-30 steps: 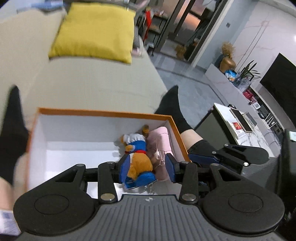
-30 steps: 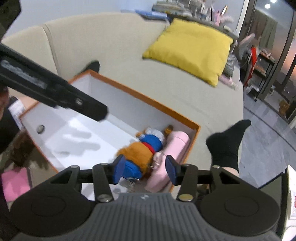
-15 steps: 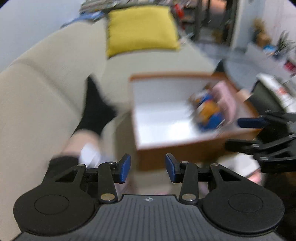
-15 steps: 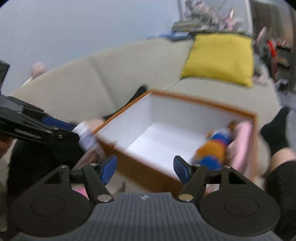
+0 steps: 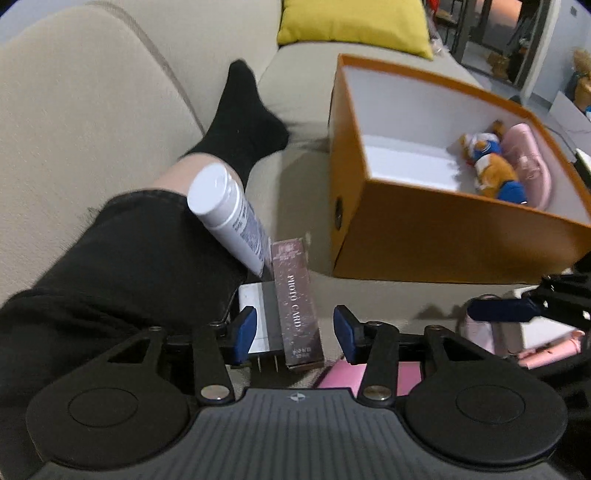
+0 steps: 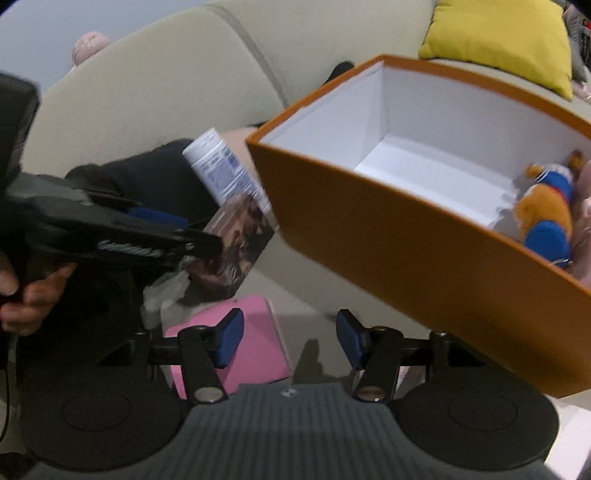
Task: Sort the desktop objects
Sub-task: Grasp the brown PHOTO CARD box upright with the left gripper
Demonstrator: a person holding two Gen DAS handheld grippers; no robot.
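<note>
My left gripper (image 5: 295,334) points down at the sofa seat, its jaws opening. Between them lie a brown "PHOTO CARD" box (image 5: 297,306) and a white-and-grey box (image 5: 258,317); the right pad stands clear of the brown box. A white tube (image 5: 229,214) leans on the person's leg just beyond. My right gripper (image 6: 290,341) hangs over a pink box (image 6: 251,347), its jaws closing with nothing pressed between them. The orange box (image 5: 443,240) holds a plush toy (image 5: 491,173) and a pink pouch (image 5: 528,162).
A person's leg (image 5: 129,266) in black with a black sock (image 5: 243,122) lies left of the loose items. A yellow cushion (image 5: 354,18) rests on the beige sofa (image 5: 92,92) behind the orange box. Pink items (image 5: 550,350) lie under the right gripper.
Both grippers have swung away from the inside of the orange box and come down over the loose items in front of it. The plush toy and pouch stay in the box.
</note>
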